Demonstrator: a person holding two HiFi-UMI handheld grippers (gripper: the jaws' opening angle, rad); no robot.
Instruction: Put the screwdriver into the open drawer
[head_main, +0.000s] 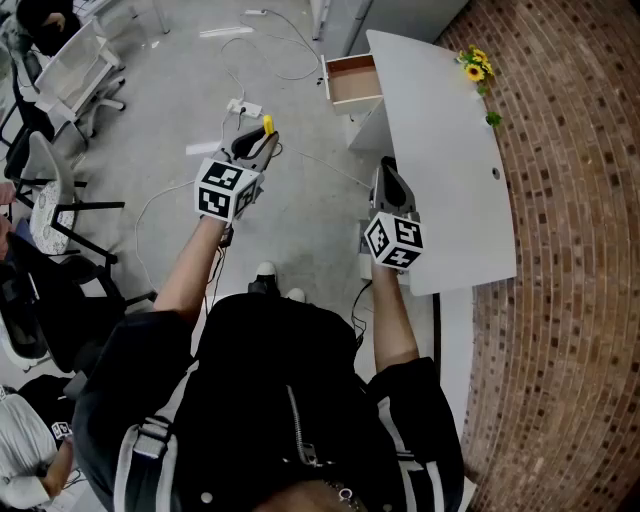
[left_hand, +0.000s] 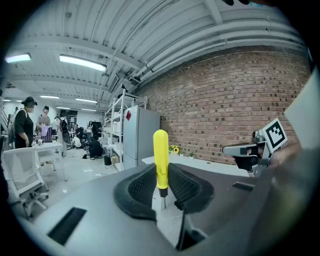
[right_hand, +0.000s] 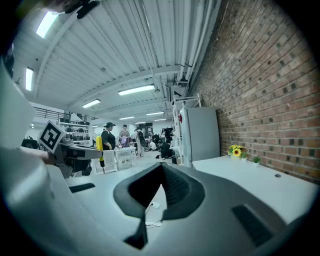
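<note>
Left gripper (head_main: 255, 142) pinches the yellow screwdriver (left_hand: 160, 157), its long axis upright between the jaws. The open drawer (head_main: 352, 80) lies ahead and rightward. Right gripper (head_main: 390, 176) is pressed together, empty, beside the desk (head_main: 450, 170).

No word, number or brand can be read anywhere. The marker cube (head_main: 228, 189) on the left gripper (head_main: 258, 140) and the second marker cube (head_main: 393, 241) on the right gripper (head_main: 388, 172) carry only black-and-white square code patterns, with no letters or digits. A small red patch (left_hand: 128, 115) high on the refrigerator (left_hand: 142, 137) may be a sticker or sign, but it is too small to make out.
</note>
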